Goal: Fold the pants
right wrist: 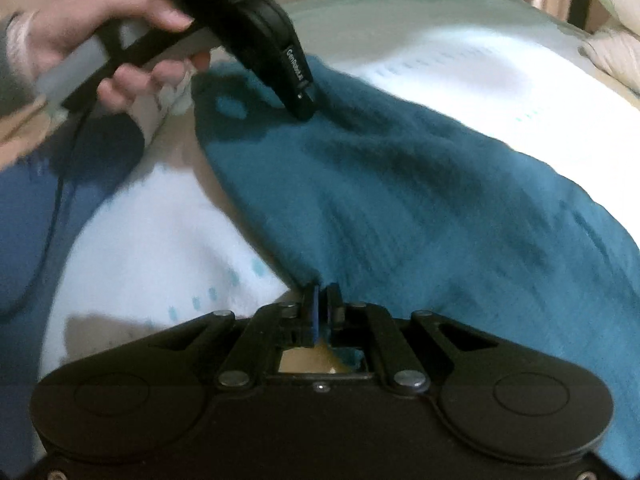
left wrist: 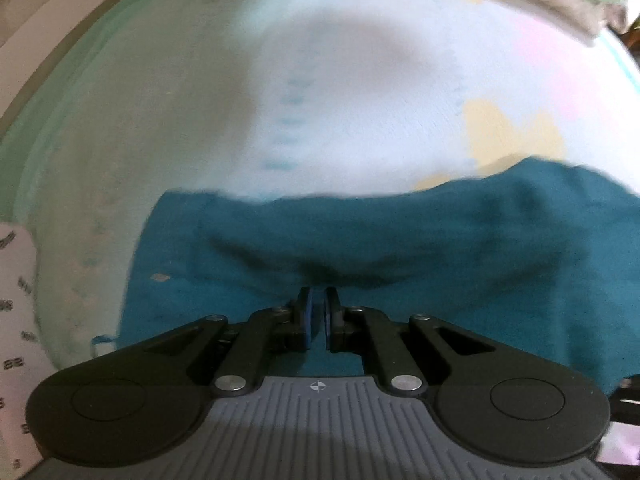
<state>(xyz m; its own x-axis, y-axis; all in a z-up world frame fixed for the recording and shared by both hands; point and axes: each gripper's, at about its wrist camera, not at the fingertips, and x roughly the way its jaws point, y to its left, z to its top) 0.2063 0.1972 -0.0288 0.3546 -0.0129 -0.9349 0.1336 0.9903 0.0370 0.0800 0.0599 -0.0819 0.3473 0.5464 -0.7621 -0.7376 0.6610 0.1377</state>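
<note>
left wrist view: sits just behind its tongs (left wrist: 318,312), close over the pants (left wrist: 400,248), facing across the bed (left wrist: 360,100). right wrist view: same low, near stance, facing along the pants (right wrist: 420,200). both share the pants and bed.

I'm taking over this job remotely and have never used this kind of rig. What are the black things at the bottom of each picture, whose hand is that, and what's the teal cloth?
There is no robot arm: a person carries a two-fingered tool in each hand, each with a camera looking along its fingers. One picture is the left hand-held gripper, the other the right hand-held gripper; each shows its own tool at the bottom edge. The right view also catches the person's left hand holding the other tool. The teal cloth is the pants, lying on a pale bedsheet. Both tools appear shut, each pinching an edge of the pants. The pictures are motion-blurred.
</note>
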